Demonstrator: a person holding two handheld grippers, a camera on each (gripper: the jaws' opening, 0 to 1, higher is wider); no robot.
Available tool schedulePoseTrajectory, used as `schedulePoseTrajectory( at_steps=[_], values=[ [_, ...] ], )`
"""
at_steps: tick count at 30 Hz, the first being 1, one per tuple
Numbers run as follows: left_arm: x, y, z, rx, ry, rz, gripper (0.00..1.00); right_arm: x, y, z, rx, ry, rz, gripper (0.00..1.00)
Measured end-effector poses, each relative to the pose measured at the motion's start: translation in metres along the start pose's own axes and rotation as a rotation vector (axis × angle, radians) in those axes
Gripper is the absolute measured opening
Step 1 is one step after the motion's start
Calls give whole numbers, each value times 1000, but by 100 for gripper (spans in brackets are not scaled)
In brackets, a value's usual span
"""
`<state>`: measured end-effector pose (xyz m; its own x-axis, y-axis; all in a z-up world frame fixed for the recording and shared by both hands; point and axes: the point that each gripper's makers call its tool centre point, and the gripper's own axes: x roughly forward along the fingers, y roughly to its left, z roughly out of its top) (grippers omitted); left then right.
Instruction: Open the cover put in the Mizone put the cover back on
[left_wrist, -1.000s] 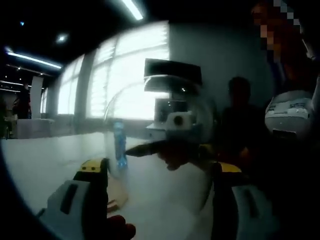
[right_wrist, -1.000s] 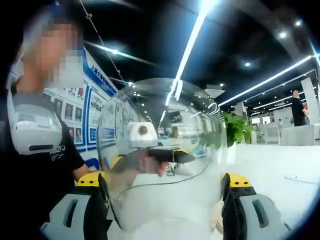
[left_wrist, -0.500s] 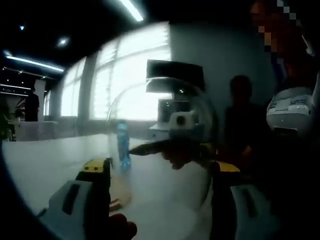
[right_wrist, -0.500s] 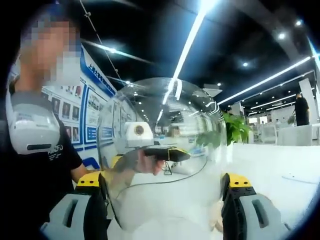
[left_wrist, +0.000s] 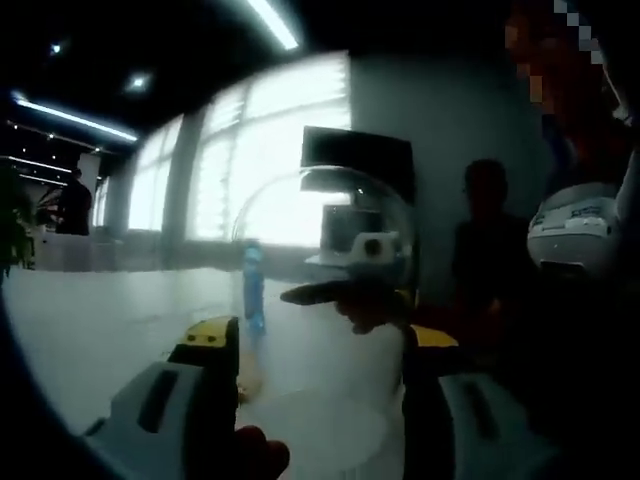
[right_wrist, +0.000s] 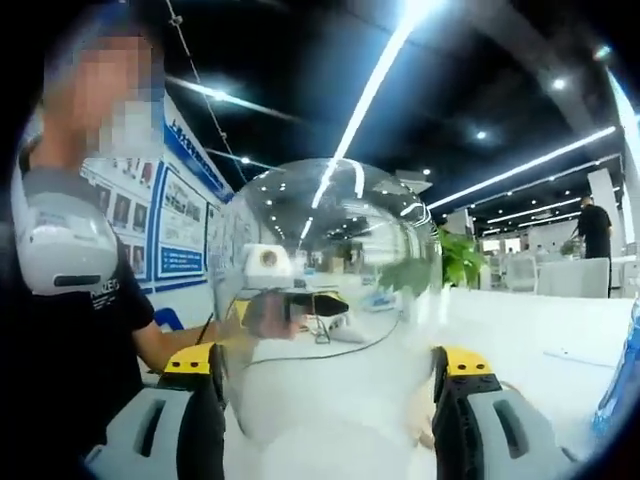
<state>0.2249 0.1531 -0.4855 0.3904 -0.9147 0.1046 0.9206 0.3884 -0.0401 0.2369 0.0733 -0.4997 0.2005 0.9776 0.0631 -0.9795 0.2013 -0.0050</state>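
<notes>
A clear dome cover (left_wrist: 330, 300) is held off the white table (left_wrist: 90, 340) between both grippers. In the left gripper view my left gripper (left_wrist: 318, 350) has its jaws pressed on the dome's two sides. My right gripper (left_wrist: 350, 290) shows through the glass on the far side. In the right gripper view my right gripper (right_wrist: 325, 375) clamps the cover (right_wrist: 330, 300) the same way, and the left gripper (right_wrist: 290, 300) shows through it. A blue Mizone bottle (left_wrist: 253, 285) stands upright on the table behind the dome; its edge (right_wrist: 618, 385) also shows at far right.
A tan wooden base (left_wrist: 248, 378) lies on the table by the left jaw. The person (right_wrist: 70, 290) holding the grippers stands close at the table's side. A potted plant (right_wrist: 455, 262) and a distant standing person (right_wrist: 595, 225) are beyond the table.
Both views have shifted, so the hands have moved with the dome. The left gripper's jaws look closer together. The blue bottle's edge has come into the right gripper view at far right.
</notes>
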Motion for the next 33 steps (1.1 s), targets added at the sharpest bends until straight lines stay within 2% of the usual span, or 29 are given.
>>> schedulePoseTrajectory(
  at_steps=[7,9,14,17,22,27,33],
  values=[
    [-10,-2,-5,13,-1,27,42,-21,3,-1,-91,4,-62,65],
    [-10,-2,-6,-6,-4,36,41,-26,4,-2,-100,3,-74,61],
    [-15,-5,-5,5,-13,58,35,-38,8,0,-116,-12,-116,49],
    [-18,-5,-3,24,-22,78,32,-43,12,0,-163,2,-151,42],
    [-26,-2,-1,20,-46,124,26,-50,15,-2,-170,-8,-191,28],
    [-33,6,-5,27,-44,183,25,-53,12,-13,-162,17,-230,27],
    [-46,11,-17,85,-9,239,23,-62,6,-20,-111,4,-268,26]
  ],
)
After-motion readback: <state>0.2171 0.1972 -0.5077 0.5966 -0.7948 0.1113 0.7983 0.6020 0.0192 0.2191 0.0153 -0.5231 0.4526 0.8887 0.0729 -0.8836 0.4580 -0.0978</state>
